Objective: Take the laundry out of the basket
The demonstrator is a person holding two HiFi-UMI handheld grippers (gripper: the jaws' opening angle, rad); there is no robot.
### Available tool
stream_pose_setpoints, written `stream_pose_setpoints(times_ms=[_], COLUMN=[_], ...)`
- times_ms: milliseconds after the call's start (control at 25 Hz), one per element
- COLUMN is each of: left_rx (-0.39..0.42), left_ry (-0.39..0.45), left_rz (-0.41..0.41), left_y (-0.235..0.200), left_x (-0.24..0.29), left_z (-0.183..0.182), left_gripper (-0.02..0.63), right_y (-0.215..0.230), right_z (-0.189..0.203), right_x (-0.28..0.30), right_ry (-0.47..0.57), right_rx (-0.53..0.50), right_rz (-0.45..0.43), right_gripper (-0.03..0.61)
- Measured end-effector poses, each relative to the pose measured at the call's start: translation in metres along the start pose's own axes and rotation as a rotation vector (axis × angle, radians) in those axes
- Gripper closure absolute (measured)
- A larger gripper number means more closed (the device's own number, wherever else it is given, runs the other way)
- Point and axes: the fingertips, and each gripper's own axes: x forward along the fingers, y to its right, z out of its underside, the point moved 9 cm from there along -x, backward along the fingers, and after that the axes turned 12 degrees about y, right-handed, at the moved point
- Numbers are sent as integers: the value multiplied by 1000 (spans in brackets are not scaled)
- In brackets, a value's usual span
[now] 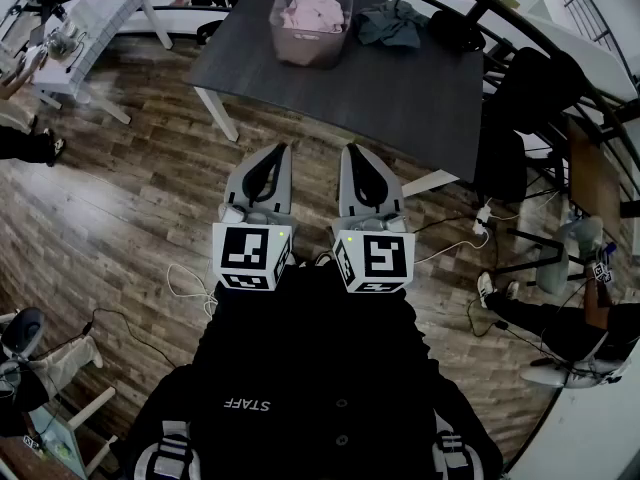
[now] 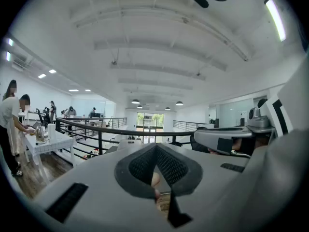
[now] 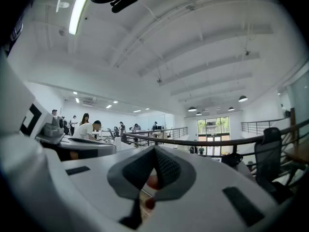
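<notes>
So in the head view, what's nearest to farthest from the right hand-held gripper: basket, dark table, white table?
1. Dark table, just ahead of the right hand-held gripper.
2. Basket, on the table's far side, slightly left.
3. White table, far off at upper left.

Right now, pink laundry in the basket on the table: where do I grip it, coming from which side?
Pinch a raised fold on top of the pink laundry, coming down through the open top. The basket walls enclose every side, and the crumpled heap likely offers folds to catch. The left gripper and right gripper are both shut; open one first.
</notes>
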Motion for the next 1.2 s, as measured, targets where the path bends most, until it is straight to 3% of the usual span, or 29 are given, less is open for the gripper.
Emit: stream_pose_setpoints(times_ms=[320,840,1200], left_rx=[-6,-40,-49], left_ry=[-15,-112,-107], left_rz=[17,-14,-69], left_y=[-21,-75,-96], left_x=[0,-28,-28], left_z=[11,48,50], left_gripper=[614,613,614], right_y=[-10,-24,-21], right_z=[9,46,46], right_x=[14,14,32], right_ry=[16,-78,-73], right_rx=[22,53,51], right_rz=[21,141,123], right_gripper=[565,565,565])
